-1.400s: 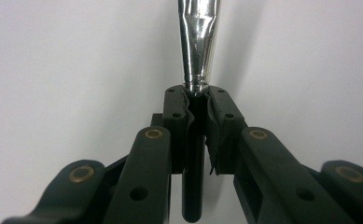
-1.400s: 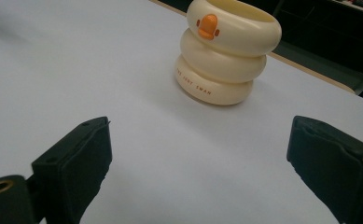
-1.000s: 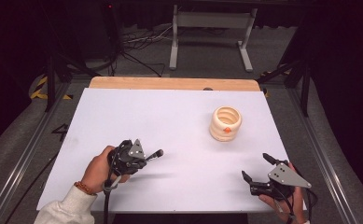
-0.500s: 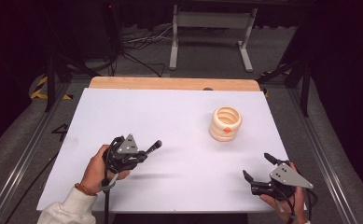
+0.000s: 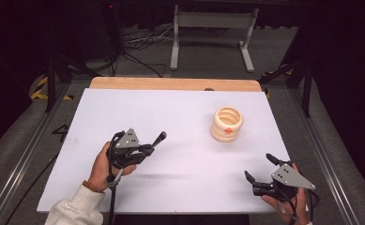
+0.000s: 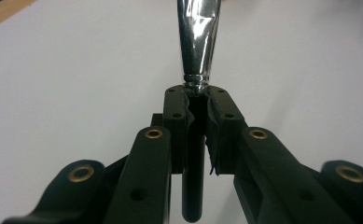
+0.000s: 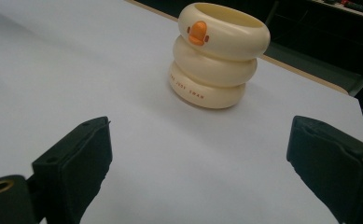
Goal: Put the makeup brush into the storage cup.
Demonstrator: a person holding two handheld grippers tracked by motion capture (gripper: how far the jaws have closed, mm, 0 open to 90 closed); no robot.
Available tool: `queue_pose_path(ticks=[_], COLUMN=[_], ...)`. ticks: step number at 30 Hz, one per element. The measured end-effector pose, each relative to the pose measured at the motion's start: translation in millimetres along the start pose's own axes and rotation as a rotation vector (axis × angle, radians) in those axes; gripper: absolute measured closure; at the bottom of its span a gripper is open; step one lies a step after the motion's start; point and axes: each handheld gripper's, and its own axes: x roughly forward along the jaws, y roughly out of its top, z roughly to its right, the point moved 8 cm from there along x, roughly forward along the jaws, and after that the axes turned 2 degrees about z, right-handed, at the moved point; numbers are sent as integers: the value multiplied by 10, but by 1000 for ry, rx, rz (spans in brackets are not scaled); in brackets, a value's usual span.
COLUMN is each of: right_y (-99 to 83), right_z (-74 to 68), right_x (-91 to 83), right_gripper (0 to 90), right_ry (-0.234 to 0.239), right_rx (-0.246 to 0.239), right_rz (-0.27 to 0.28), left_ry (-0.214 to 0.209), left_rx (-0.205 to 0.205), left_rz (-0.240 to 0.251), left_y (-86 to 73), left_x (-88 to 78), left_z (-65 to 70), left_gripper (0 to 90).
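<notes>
My left gripper (image 5: 147, 149) hovers over the near left of the white table (image 5: 171, 112), shut on the black handle of a slim tool (image 5: 159, 138) that points toward the far right. In the left gripper view the jaws (image 6: 197, 100) pinch that handle, and the tool's shiny metal neck (image 6: 198, 37) rises beyond them. A cream ringed cup with an orange duck beak (image 5: 226, 123) stands upright at the right middle. My right gripper (image 5: 258, 167) rests open near the front right corner, aimed at the cup (image 7: 219, 56), well short of it with nothing between its jaws.
A wooden strip (image 5: 171, 83) borders the table's far edge. Beyond it stand a metal stand (image 5: 213, 33) and loose cables on the floor. Metal rails (image 5: 25, 154) run along both sides of the table.
The left hand has shifted slightly left and tilted, so the tool's far end has swung up and away. The right gripper has stayed in place.
</notes>
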Motion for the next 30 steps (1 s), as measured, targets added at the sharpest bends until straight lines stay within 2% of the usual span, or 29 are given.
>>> queue_pose_path(ticks=[4, 15, 30], right_y=[1, -1, 3], right_z=[-7, -3, -8], right_x=[2, 2, 10], right_gripper=[75, 75, 74], right_ry=[1, 2, 1], right_rx=[-1, -1, -1], right_rz=[0, 0, 3], left_ry=[5, -1, -54], left_rx=[7, 4, -4], left_rz=[12, 99, 217], left_y=[61, 258, 572], left_x=[44, 94, 296], left_z=[6, 7, 45], left_gripper=[795, 795, 795])
